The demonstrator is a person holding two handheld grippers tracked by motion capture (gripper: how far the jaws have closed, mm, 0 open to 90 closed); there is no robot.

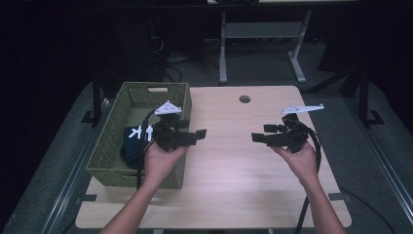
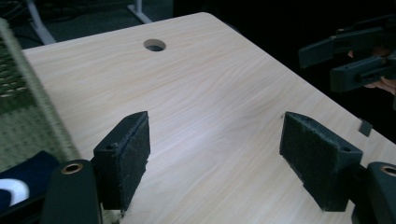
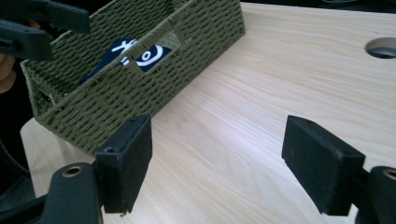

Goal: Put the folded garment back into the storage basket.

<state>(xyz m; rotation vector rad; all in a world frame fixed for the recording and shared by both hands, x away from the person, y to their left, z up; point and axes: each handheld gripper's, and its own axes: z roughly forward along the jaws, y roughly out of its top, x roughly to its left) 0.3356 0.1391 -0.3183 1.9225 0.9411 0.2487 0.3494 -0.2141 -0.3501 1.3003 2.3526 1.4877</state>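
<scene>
A person holds 2 grippers above a light wooden table (image 1: 229, 161), palms up, forearms coming in from the near edge; the left gripper (image 1: 197, 135) sits at the right rim of a green woven basket (image 1: 109, 146), and the right gripper (image 1: 258, 137) hangs over the right half of the table, well apart from the left one, the 2 tips pointing toward each other across the bare middle. The left hand (image 1: 160, 158) cradles its tool from below; the right hand (image 1: 303, 158) does the same.

In the left gripper view the jaws stand wide apart with nothing between them but bare wood; the basket's wall (image 2: 28, 88) runs along the left edge, and a dark blue cloth with white markings (image 2: 21, 179) shows at the lower left; the right gripper (image 2: 355, 58) appears far off at the upper right. In the right gripper view the jaws are likewise spread wide over the wood, gripping nothing; the basket (image 3: 154, 70) lies ahead to the left, with the blue cloth (image 3: 135, 53) visible inside it past the handle cut-out.

The cloth (image 1: 132, 141) lies inside the basket, toward its near end; a round hole (image 1: 245, 99) pierces the table near the far edge; a grey 3-cornered plate (image 1: 168, 108) tops the left gripper.
</scene>
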